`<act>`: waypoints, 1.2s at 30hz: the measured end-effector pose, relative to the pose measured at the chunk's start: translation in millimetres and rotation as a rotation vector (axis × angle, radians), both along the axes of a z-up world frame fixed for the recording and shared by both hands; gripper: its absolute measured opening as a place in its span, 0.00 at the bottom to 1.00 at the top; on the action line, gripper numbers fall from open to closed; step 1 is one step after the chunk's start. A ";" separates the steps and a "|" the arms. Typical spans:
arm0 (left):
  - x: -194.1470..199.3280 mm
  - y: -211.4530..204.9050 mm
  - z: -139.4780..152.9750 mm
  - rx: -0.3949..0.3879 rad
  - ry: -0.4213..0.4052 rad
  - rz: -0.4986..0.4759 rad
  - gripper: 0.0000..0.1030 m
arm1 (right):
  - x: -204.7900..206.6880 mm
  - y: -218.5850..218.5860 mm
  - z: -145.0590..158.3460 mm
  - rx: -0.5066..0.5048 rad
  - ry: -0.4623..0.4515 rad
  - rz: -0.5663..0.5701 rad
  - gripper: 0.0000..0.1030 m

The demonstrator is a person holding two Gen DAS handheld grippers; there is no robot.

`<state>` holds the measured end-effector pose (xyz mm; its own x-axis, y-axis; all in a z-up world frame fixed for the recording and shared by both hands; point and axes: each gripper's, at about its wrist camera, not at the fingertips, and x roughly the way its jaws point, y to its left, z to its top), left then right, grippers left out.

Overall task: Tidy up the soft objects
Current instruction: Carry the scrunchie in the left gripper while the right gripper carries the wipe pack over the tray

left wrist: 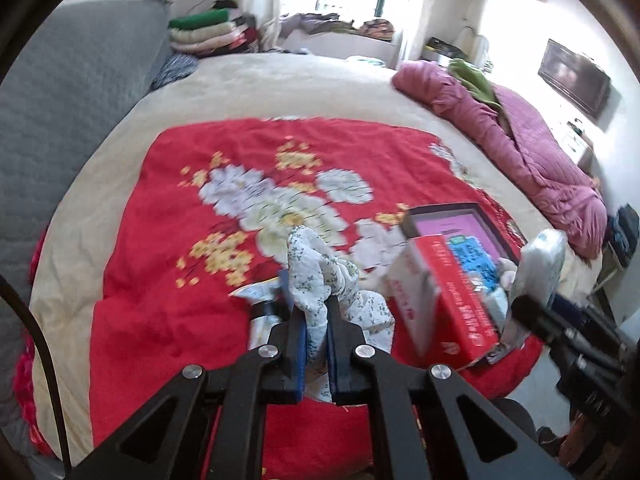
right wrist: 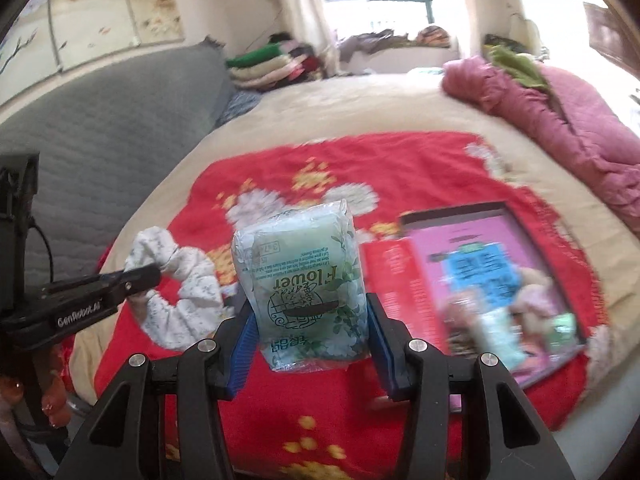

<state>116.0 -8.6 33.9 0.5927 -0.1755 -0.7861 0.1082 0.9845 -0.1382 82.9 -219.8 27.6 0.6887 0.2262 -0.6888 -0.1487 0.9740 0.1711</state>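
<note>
White floral scrunchie (right wrist: 180,296); pale green "Flower" tissue pack (right wrist: 304,284).

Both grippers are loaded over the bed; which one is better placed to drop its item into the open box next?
Probably the right gripper: its tissue pack hangs beside the open box, while the left gripper, clamped on the scrunchie, is farther from it.

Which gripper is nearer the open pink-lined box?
Right. The right gripper, clamped on the tissue pack, sits just beside the box. The left gripper, shut on the floral scrunchie, is further off, on the right gripper's far side.
</note>
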 end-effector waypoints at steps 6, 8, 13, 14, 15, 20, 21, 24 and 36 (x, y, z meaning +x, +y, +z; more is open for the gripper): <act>-7.6 -50.7 19.8 0.006 -0.023 -0.072 0.08 | -12.3 -54.0 26.5 -0.007 -0.033 -0.092 0.50; -8.3 -67.2 25.3 0.005 -0.028 -0.095 0.08 | -16.3 -70.0 33.3 -0.012 -0.037 -0.124 0.50; -6.6 -95.3 34.2 0.004 -0.042 -0.140 0.08 | -26.2 -101.2 45.8 -0.018 -0.054 -0.161 0.50; -4.7 -101.1 35.3 0.007 -0.041 -0.149 0.08 | -28.0 -103.2 47.7 -0.025 -0.059 -0.165 0.50; -3.5 -105.2 35.5 0.010 -0.040 -0.154 0.08 | -29.2 -106.9 49.1 -0.034 -0.060 -0.174 0.50; 4.1 -128.5 37.7 0.018 -0.041 -0.186 0.08 | -30.2 -126.1 52.8 -0.053 -0.062 -0.195 0.50; 5.8 -132.8 36.7 0.022 -0.039 -0.192 0.08 | -29.0 -129.8 52.5 -0.055 -0.062 -0.199 0.50; 12.0 -147.9 31.7 0.025 -0.027 -0.209 0.08 | -25.4 -140.9 50.1 -0.058 -0.059 -0.209 0.50; 35.2 -214.7 -0.5 0.051 0.031 -0.291 0.08 | -10.1 -199.5 22.3 -0.059 -0.009 -0.274 0.50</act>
<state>151.2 -223.3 33.4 0.4984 -0.2944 -0.8154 0.3838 0.9183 -0.0970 72.8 -419.3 49.9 0.7245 -0.0099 -0.6892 0.1205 0.9863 0.1124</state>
